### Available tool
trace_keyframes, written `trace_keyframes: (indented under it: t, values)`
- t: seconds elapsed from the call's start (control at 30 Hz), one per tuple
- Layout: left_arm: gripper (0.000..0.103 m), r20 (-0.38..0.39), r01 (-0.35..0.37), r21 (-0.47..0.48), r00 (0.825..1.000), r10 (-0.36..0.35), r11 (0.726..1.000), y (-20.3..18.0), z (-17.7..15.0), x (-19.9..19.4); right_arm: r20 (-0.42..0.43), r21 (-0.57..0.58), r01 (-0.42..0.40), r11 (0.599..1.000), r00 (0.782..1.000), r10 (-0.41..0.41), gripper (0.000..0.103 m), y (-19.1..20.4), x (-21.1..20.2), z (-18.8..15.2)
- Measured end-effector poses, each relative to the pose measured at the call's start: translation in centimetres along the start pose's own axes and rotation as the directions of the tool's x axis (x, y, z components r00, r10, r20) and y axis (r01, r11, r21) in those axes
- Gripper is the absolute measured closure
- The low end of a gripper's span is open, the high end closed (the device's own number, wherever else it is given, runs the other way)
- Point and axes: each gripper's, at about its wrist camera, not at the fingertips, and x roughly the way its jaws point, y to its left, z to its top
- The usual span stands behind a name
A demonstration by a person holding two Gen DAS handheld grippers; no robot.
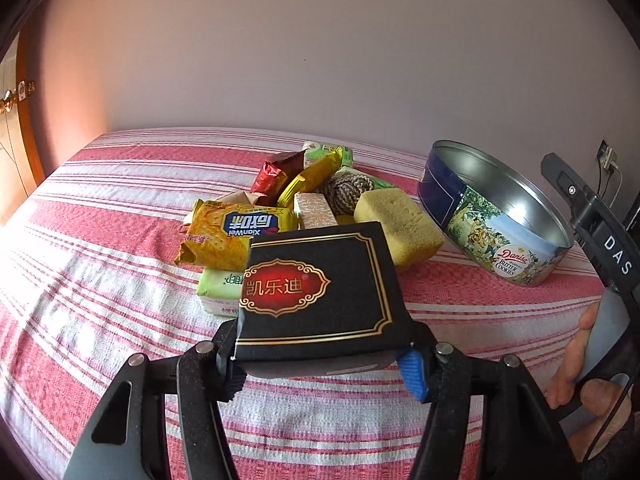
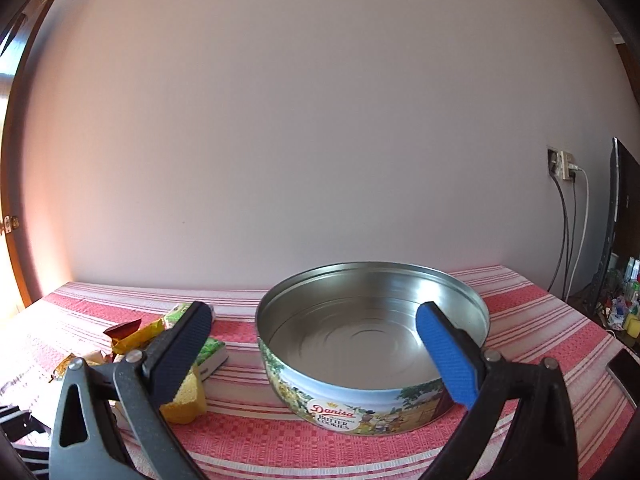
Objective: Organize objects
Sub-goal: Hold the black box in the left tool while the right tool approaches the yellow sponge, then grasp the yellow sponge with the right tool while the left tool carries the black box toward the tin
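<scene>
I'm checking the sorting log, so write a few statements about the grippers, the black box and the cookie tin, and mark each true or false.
1. The left gripper holds the black box between its jaws. True.
2. The cookie tin already has snacks in it. False: its inside shows only bare metal.
3. The right gripper has its jaws shut on the yellow sponge. False: they are spread wide and hold nothing.
4. The tin has no lid on. True.
5. The yellow cracker packet lies in the tin. False: it lies in the pile on the striped cloth.
</scene>
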Motion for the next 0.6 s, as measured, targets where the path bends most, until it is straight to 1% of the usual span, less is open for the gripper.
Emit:
trace_keyframes:
  t: [0.07,0.13,0.2,0.3,0.33,0.4,0.43,0.47,0.57,0.6]
  values:
    - [0.040,0.030,-0.018,0.002,0.999,0.018,1.000,1.1,0.5,-0.3,-0.009,-0.047,-0.050,0.998,0.999,0.050,0.000,1.3,0.1,-0.2]
    - [0.040,0.052,-0.029,-0.013,0.998,0.030,0.999,2.2,0.7,-1.2,-0.039,-0.089,-0.107,0.990,0.994,0.104,0.001,2.7,0.3,-0.5]
    - [0.040,0.064,-0.044,-0.033,0.997,0.046,0.999,3.3,1.3,-1.2,-0.083,-0.134,-0.156,0.979,0.986,0.146,0.005,4.3,0.8,-0.8]
    - [0.040,0.077,-0.073,-0.059,0.994,0.077,0.996,5.0,1.8,-1.4,-0.164,-0.186,-0.200,0.962,0.972,0.170,0.011,6.8,2.2,-1.4]
    - [0.040,0.077,-0.082,-0.067,0.993,0.087,0.994,5.4,1.9,-1.3,-0.197,-0.190,-0.221,0.957,0.963,0.183,0.012,7.6,2.9,-1.6]
    - [0.040,0.077,-0.093,-0.082,0.992,0.099,0.992,6.2,1.8,-1.3,-0.270,-0.196,-0.245,0.949,0.944,0.188,0.013,9.0,4.5,-1.8]
    - [0.040,0.076,-0.096,-0.089,0.992,0.103,0.991,6.7,1.7,-1.3,-0.300,-0.201,-0.253,0.946,0.936,0.186,0.018,9.7,5.2,-2.0]
    - [0.040,0.076,-0.100,-0.094,0.991,0.107,0.991,7.1,1.8,-1.2,-0.322,-0.209,-0.258,0.943,0.929,0.183,0.020,10.2,5.8,-2.1]
    - [0.040,0.072,-0.116,-0.111,0.990,0.125,0.987,8.1,2.0,-1.0,-0.386,-0.252,-0.252,0.934,0.912,0.141,0.021,11.6,7.6,-3.1]
    - [0.040,0.071,-0.118,-0.117,0.989,0.127,0.986,8.3,2.1,-1.0,-0.416,-0.260,-0.263,0.929,0.899,0.138,0.022,11.9,8.1,-3.4]
